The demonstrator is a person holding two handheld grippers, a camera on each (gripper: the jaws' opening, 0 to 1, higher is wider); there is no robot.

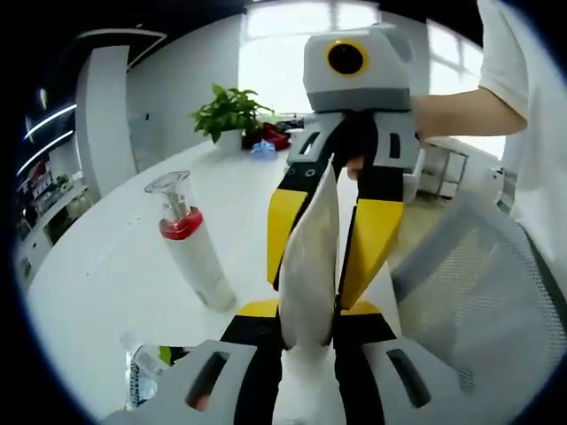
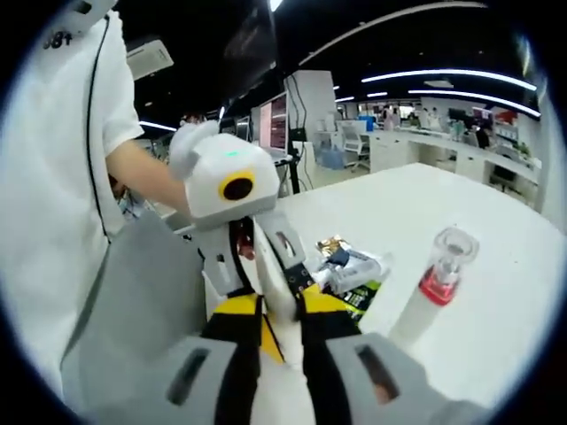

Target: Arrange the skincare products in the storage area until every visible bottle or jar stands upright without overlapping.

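I have both jaws closed on the same thing: a white soft tube (image 1: 310, 266), its flat crimped end up in the left gripper view, pinched between my left hand-held gripper (image 1: 297, 341) from below and my right hand-held gripper (image 1: 332, 266), which comes in from above with its yellow jaws on either side of the tube. In the right gripper view the tube (image 2: 282, 310) runs between my right hand-held gripper (image 2: 282, 354) and the left one (image 2: 270, 305) facing it. The white worktop (image 1: 106, 266) is broad and bare to the left, its curved edge well away. A white bottle with a red collar and clear cap (image 1: 188, 239) stands upright near the tube's left, apart from it — it is the nearest obstacle. A small clear bottle (image 1: 140, 376) lies low by my left jaw. Loose packets (image 2: 350, 270) sit beside the grippers, a potted plant (image 1: 229, 113) at the far edge, a grey mesh chair back (image 1: 478, 283) close on the right.
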